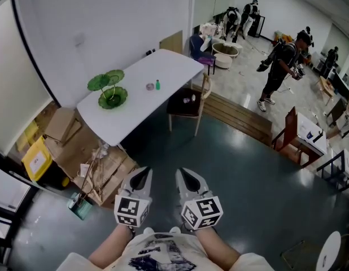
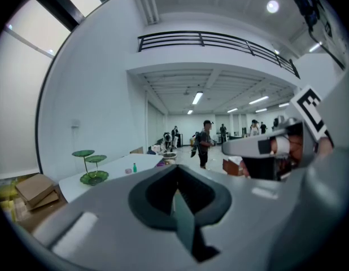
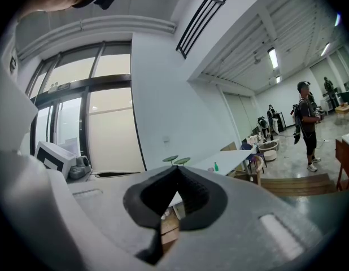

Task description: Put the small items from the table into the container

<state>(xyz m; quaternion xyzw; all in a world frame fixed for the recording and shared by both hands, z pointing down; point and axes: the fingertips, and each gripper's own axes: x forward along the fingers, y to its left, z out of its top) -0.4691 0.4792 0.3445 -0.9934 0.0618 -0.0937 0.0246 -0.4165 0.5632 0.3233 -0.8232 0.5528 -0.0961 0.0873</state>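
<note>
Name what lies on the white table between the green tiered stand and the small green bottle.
One small pinkish item, close beside the bottle; the rest toward the stand is bare tabletop. Head view.

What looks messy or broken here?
Only the cardboard boxes, heaped untidily on the floor beside the table. On the table, the stand and bottle are upright; nothing looks spilled.

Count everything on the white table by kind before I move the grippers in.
Green tiered dish stand: 1
Small green bottle: 1
Small pinkish round item: 1
Total on the white table: 3
</note>
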